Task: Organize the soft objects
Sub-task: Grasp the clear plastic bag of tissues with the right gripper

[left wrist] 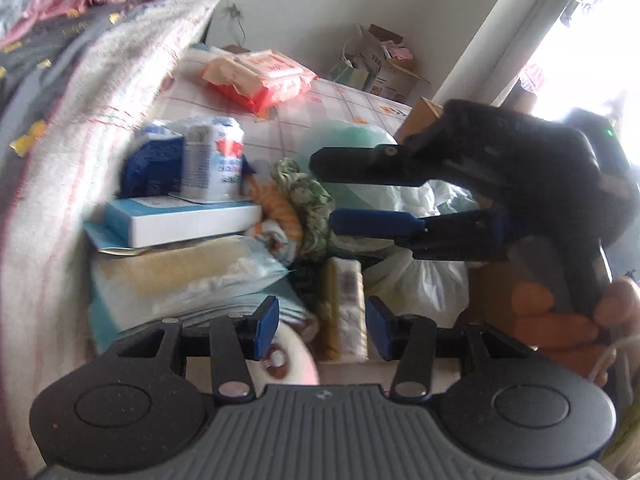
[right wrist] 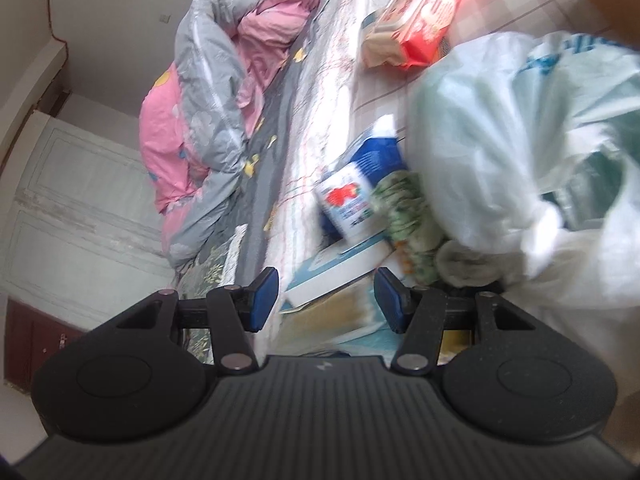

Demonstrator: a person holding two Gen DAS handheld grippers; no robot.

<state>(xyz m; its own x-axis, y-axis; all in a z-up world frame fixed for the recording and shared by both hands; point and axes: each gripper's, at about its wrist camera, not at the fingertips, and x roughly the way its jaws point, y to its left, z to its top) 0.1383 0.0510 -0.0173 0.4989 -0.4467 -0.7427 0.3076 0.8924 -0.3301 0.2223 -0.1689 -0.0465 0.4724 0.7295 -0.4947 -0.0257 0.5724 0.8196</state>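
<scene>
A green-and-white knitted piece [left wrist: 310,196] and an orange-striped knitted piece [left wrist: 280,204] lie in a pile of packs and bags beside the bed. My right gripper [left wrist: 323,192] comes in from the right and is open, its fingertips just at the green piece without pressing it. In the right wrist view the same green piece [right wrist: 406,216] lies ahead and right of the open right gripper [right wrist: 326,304]. My left gripper [left wrist: 322,332] is open low over the pile, with a yellow-and-white packet [left wrist: 346,308] lying beyond its gap, untouched.
A white flat box [left wrist: 180,220] carries a blue pack [left wrist: 154,160] and a strawberry-print pack [left wrist: 212,160]. A red wipes pack [left wrist: 260,76], tied plastic bags [right wrist: 500,140] and cardboard boxes [left wrist: 384,64] crowd the floor. The bed's quilt [left wrist: 80,100] and pink-grey duvet [right wrist: 212,80] lie left.
</scene>
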